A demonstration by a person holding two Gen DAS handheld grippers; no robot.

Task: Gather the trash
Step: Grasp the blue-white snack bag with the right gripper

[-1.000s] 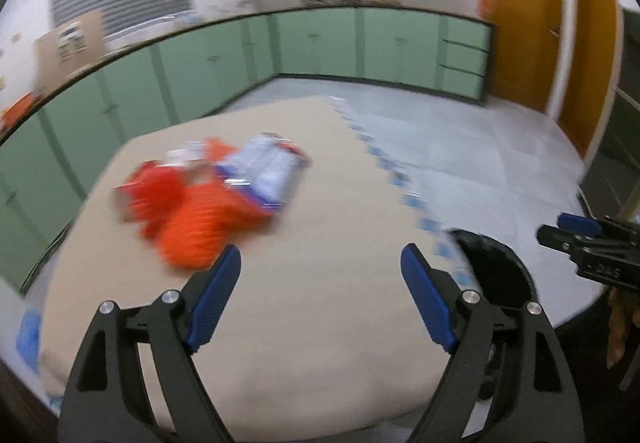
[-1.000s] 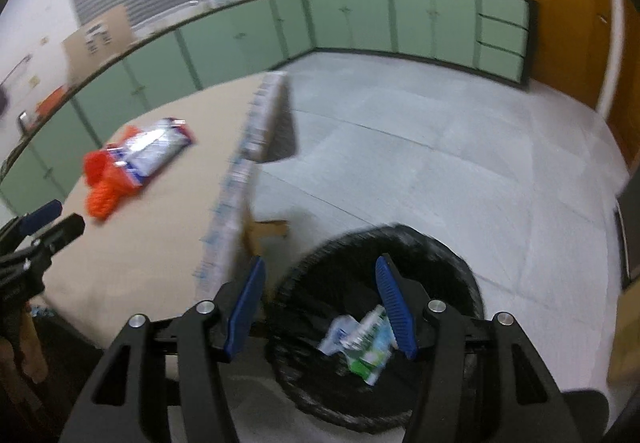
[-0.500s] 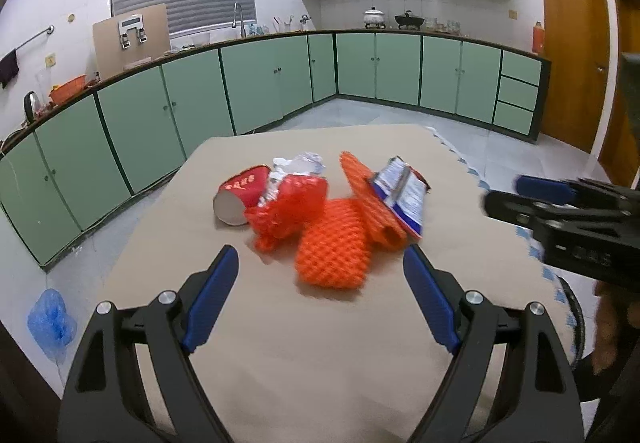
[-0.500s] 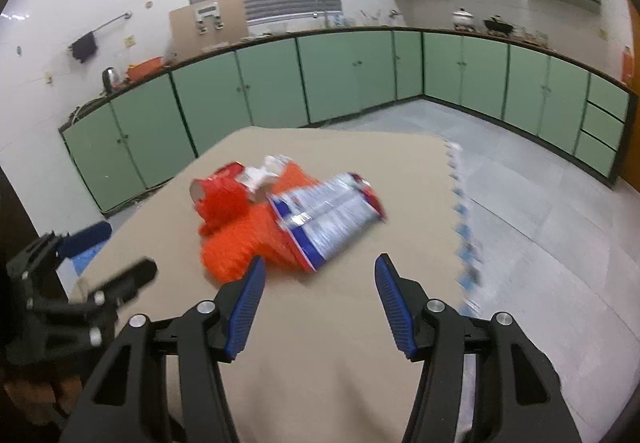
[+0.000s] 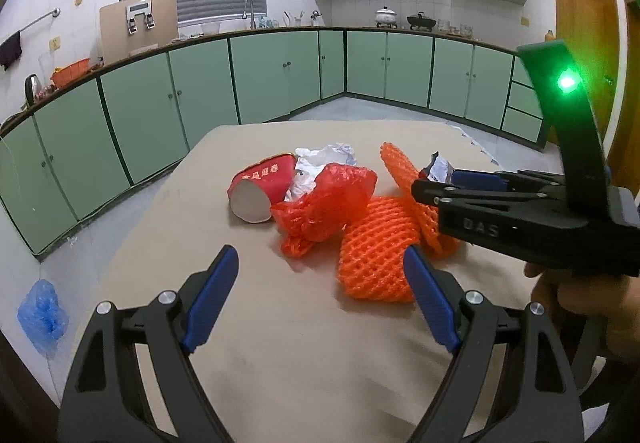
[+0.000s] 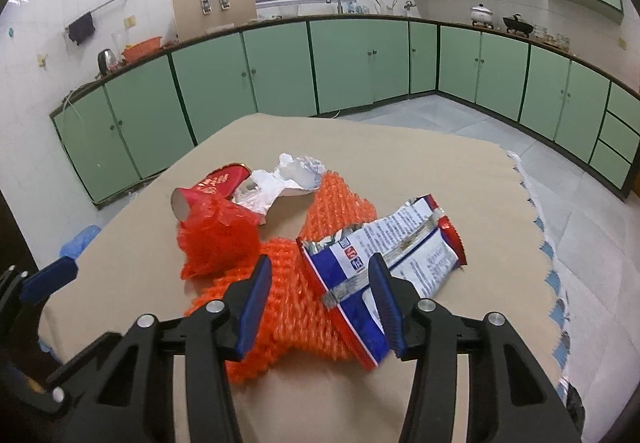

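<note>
A pile of trash lies mid-table: a tipped red paper cup (image 5: 262,187), crumpled white paper (image 5: 324,159), a red plastic bag (image 5: 324,203) and orange foam netting (image 5: 376,255). A blue, white and red snack wrapper (image 6: 392,243) rests on the netting (image 6: 280,307). My right gripper (image 6: 318,275) hovers low over the wrapper's near end with its jaws closing. Wrapper and netting lie between the fingers, and the pads are not pressing on them. My left gripper (image 5: 320,283) stands wide open just short of the netting, holding nothing. The right gripper (image 5: 424,191) reaches in from the right.
A beige cloth covers the table (image 5: 320,363), whose scalloped edge (image 6: 544,235) runs along the right. Green cabinets line the walls behind. A blue plastic bag (image 5: 42,315) lies on the floor at left. A hand (image 5: 568,291) grips the right tool.
The right gripper swung from above a black bin on the floor to over the wrapper, and its jaws narrowed. The left gripper moved closer to the pile, still open.
</note>
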